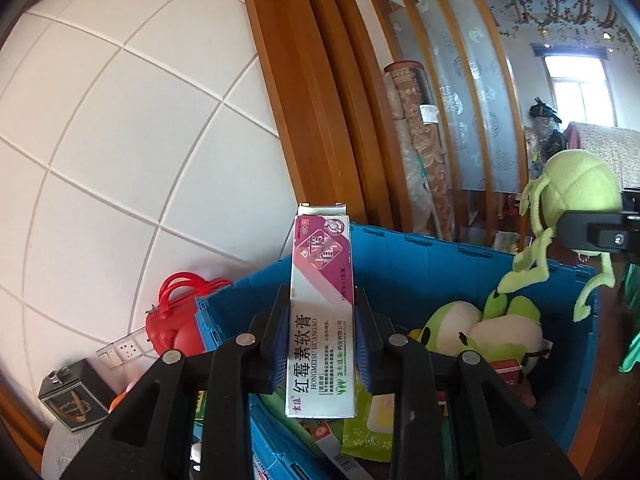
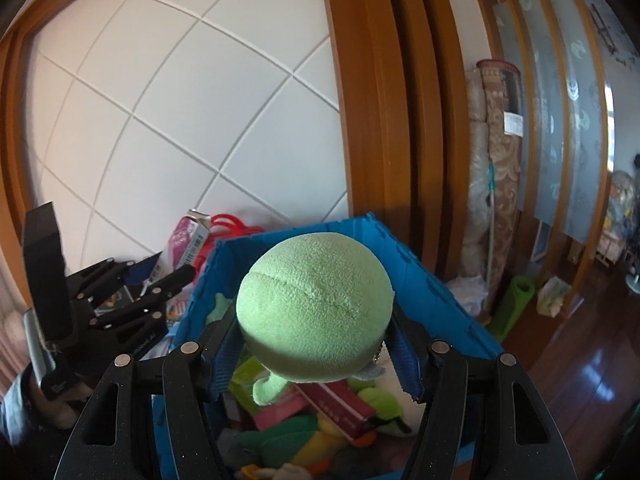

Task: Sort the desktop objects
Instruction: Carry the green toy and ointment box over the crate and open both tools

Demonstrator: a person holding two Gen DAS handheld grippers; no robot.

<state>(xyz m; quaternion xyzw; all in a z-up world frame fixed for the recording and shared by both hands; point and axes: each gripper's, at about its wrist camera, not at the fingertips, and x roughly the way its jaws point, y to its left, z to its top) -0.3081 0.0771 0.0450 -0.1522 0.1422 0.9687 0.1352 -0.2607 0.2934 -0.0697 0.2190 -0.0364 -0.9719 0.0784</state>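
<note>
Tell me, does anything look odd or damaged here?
Only the ointment box in the left hand-held gripper: its top flap stands open. The green plush toy in the right hand-held gripper looks intact above the blue crate.

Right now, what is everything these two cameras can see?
Box: one, white and purple, upright in the left gripper, over the crate.
Plush: one, light green, round head, in the right gripper, above the crate.
Crate: one, blue, below both grippers, holding toys and packets.
Frog toy: one, green and white, lying in the crate.
Red case: one, left of the crate by the wall.
Dark tin: one, lower left.
Rolled rugs: patterned, standing behind the crate.
Left gripper: black, shut on the box.
Right gripper: black, shut on the plush.
</note>
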